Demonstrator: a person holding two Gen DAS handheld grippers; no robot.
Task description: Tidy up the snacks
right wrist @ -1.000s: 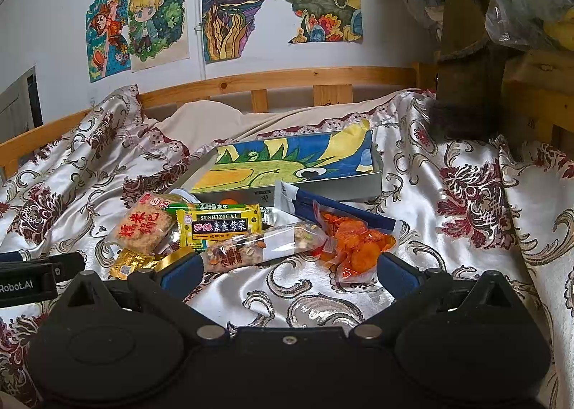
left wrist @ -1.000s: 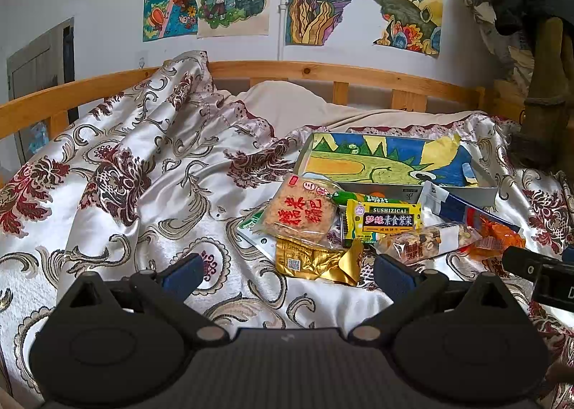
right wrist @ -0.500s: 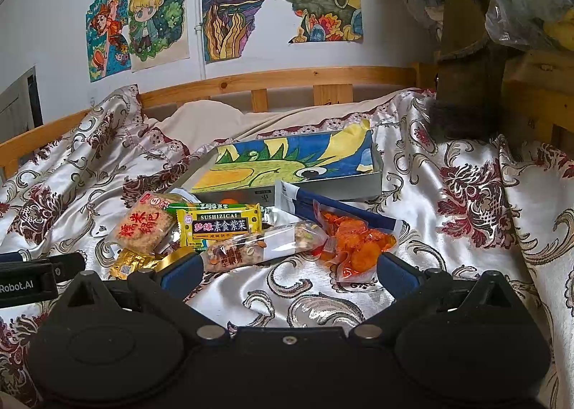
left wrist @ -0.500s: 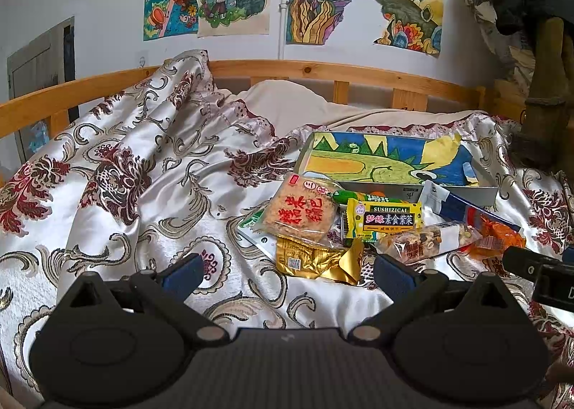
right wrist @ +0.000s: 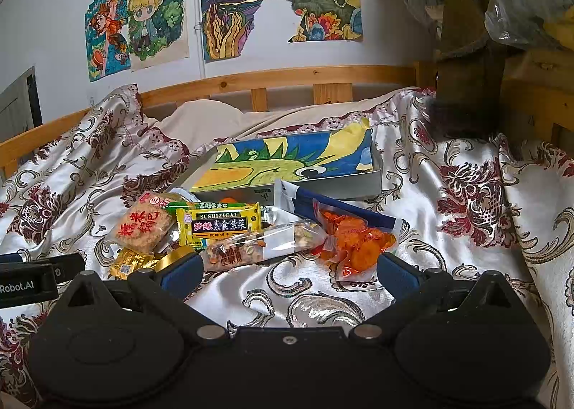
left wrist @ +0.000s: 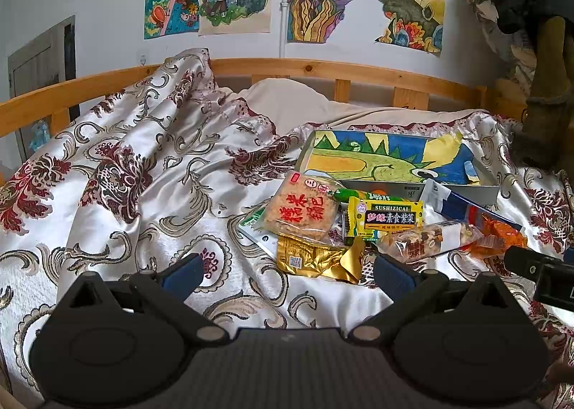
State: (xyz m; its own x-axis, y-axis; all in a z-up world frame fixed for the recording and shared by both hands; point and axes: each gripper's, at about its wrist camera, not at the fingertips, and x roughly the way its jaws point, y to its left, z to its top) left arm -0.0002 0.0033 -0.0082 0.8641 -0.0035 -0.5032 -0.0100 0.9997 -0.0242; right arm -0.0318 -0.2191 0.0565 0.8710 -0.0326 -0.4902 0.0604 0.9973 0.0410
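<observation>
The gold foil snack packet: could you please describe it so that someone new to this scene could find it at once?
On the floral satin bedspread, a heap of snack packets lies in front of the shallow grey box with the green dinosaur drawing. The crinkled gold foil snack packet sits at the heap's near edge, just below the rice cracker pack with red characters. It alone is shiny metallic gold.

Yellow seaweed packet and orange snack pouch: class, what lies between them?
In the right wrist view, the clear nut bar packet lies between the yellow seaweed packet and the orange snack pouch.
</observation>
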